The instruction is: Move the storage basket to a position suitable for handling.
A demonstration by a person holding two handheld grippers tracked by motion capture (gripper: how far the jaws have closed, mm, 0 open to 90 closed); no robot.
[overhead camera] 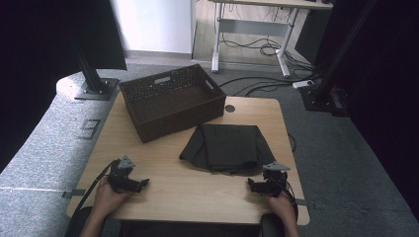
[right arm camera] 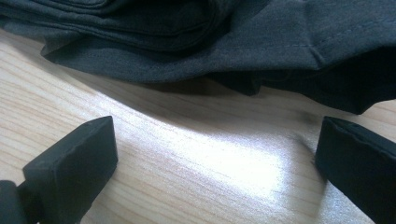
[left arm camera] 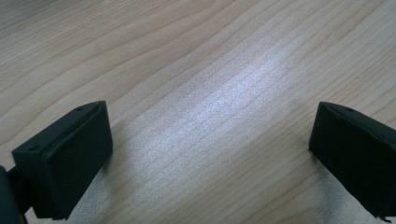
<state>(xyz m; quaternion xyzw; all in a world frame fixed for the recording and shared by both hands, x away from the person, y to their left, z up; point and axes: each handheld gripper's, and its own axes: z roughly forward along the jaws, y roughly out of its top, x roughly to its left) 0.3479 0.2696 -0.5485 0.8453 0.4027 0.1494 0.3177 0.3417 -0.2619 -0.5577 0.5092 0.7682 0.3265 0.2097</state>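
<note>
Garment: dark folded cloth [overhead camera: 226, 146] lies flat on the right half of the table, just in front of the basket's near right corner, touching neither gripper. In the right gripper view its layered folds and a stitched hem [right arm camera: 261, 42] lie just beyond the jaws.
Basket: dark woven basket [overhead camera: 170, 101] with cut-out handles, standing at the back left of the table, nothing visible inside it.
Right gripper: right gripper [overhead camera: 258, 183] low over the front right edge of the table, near the cloth's front edge; jaws spread wide, bare wood between them.
Left gripper: left gripper [overhead camera: 134, 184] at the front left, well apart from the cloth; jaws likewise spread wide over bare wood [left arm camera: 210, 116].
Step in hand: judged as the approach, before any grasp; the cloth looks destined for the basket.
Next move: the right gripper would need to go forward and pinch the near folded edge through all layers; the left would have to cross toward the cloth's other side so the fold keeps its shape when lifted.
Surface: light wood-grain table [overhead camera: 163, 197], smooth, with a glare patch under each gripper; round cable port [overhead camera: 230, 108] at the back.
Room: grey carpet, black frame posts [overhead camera: 91, 74] either side, a second desk [overhead camera: 276, 5] behind with cables on the floor.
</note>
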